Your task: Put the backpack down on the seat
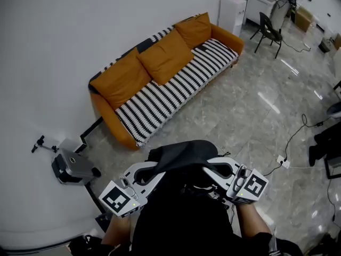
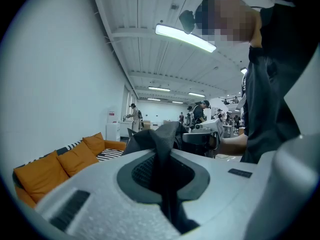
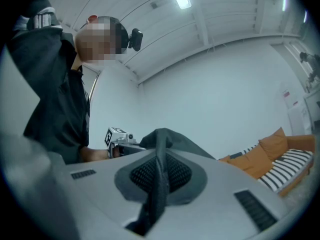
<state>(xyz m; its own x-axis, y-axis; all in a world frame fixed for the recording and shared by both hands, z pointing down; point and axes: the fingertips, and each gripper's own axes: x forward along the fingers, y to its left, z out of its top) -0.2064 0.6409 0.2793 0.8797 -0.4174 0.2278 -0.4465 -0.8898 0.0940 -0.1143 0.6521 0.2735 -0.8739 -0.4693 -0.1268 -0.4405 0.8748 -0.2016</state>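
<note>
I hold a black backpack (image 1: 184,156) up in front of me, over the grey floor and short of the sofa. My left gripper (image 1: 159,170) is shut on its fabric from the left. My right gripper (image 1: 211,166) is shut on it from the right. In the left gripper view a fold of the backpack (image 2: 155,139) runs down between the jaws of the left gripper (image 2: 164,181). In the right gripper view a strap of the backpack (image 3: 165,136) is pinched in the right gripper (image 3: 159,181). The orange sofa (image 1: 112,124) has a black-and-white striped seat cover (image 1: 170,92) and three orange cushions.
A grey machine (image 1: 72,167) sits on the floor by the white wall at left. At the far right stand a black chair (image 1: 268,28) and a white cabinet (image 1: 233,12). A power strip (image 1: 282,161) with cables lies on the marble floor. Several people (image 2: 200,111) stand far off.
</note>
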